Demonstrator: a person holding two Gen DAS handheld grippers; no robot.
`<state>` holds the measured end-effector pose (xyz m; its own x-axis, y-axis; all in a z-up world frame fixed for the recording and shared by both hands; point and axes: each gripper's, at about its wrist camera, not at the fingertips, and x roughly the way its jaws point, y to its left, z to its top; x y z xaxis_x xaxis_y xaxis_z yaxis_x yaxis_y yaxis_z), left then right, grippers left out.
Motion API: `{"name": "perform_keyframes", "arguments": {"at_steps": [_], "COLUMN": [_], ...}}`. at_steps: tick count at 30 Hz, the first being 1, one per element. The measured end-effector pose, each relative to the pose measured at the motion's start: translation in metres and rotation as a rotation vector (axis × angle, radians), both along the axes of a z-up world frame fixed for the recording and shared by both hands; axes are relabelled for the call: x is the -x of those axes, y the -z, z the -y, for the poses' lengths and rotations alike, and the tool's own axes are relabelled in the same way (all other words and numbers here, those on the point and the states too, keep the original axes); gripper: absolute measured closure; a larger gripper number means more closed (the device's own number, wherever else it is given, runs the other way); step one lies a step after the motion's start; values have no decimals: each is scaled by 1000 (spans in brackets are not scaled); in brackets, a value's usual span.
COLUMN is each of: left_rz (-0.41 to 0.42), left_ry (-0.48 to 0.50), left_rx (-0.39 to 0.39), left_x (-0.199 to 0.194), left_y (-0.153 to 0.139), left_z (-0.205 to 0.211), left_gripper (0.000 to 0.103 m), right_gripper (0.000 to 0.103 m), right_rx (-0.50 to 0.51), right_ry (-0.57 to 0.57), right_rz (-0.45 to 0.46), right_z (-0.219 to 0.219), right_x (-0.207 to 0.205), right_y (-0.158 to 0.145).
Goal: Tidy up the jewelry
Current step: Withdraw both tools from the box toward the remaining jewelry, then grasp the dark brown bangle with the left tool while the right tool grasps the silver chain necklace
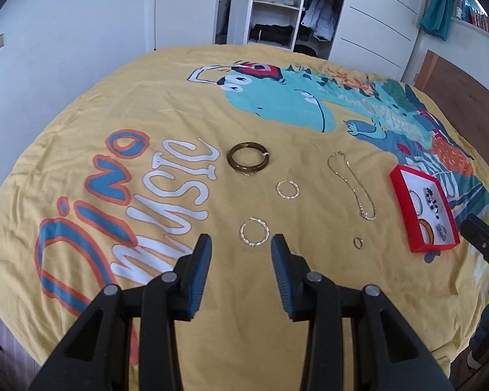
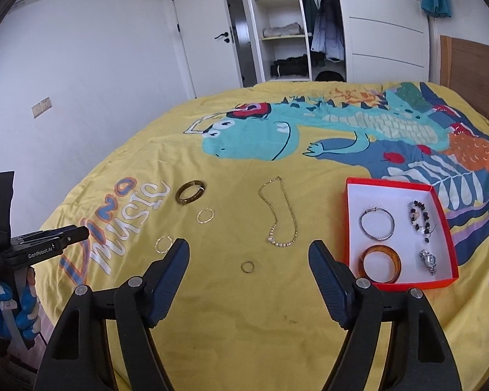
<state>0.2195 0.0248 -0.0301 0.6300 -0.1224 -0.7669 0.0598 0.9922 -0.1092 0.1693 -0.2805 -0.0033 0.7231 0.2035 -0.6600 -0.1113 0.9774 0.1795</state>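
On the yellow bedspread lie a dark brown bangle (image 1: 247,159) (image 2: 191,192), two gold hoop earrings (image 1: 287,189) (image 1: 254,233), a gold necklace (image 1: 352,184) (image 2: 278,215) and a small gold ring (image 1: 358,242) (image 2: 247,266). A red box (image 1: 404,195) (image 2: 348,215) holds a silver hoop (image 2: 376,224), an amber bangle (image 2: 380,263), a beaded bracelet and a watch. My left gripper (image 1: 241,244) is open, just short of the nearer hoop. My right gripper (image 2: 249,254) is open, with the small ring between its fingers in view.
The bed (image 2: 277,325) has a dinosaur print and "Dino music" lettering. An open wardrobe (image 2: 287,32) and a white door stand beyond the bed. A wooden headboard (image 2: 472,65) is at the right. The left gripper also shows in the right wrist view (image 2: 65,236).
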Motion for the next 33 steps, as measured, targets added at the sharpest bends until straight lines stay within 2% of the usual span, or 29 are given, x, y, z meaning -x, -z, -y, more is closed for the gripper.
{"name": "perform_keyframes", "arguments": {"at_steps": [5,12,16,21,26,30,33], "left_rz": [-23,-56,-81,-135,-192,-184,-167], "left_ry": [41,69,63,55,54,45,53], "left_rx": [-14,-31,-32,-39,-53,-49,-54], "left_x": [-64,-157,-195,-226,-243,-253,-258], "left_y": [19,59,83,112,133,136,136], "left_z": [25,52,58,63,71,75,80], "left_gripper": [67,67,67,67,67,68,79], "right_gripper": [28,28,28,28,28,28,30], "right_rx": [3,9,19,18,35,73,95], "right_ry": [-5,9,26,44,55,55,47], "right_rz": [-61,-130,-159,-213,-291,-330,-323], "right_z": [-1,-2,-1,0,-2,-4,-6], "right_x": [-52,-119,-155,-197,-223,-233,-238], "right_y": [30,72,92,119,149,166,170]}}
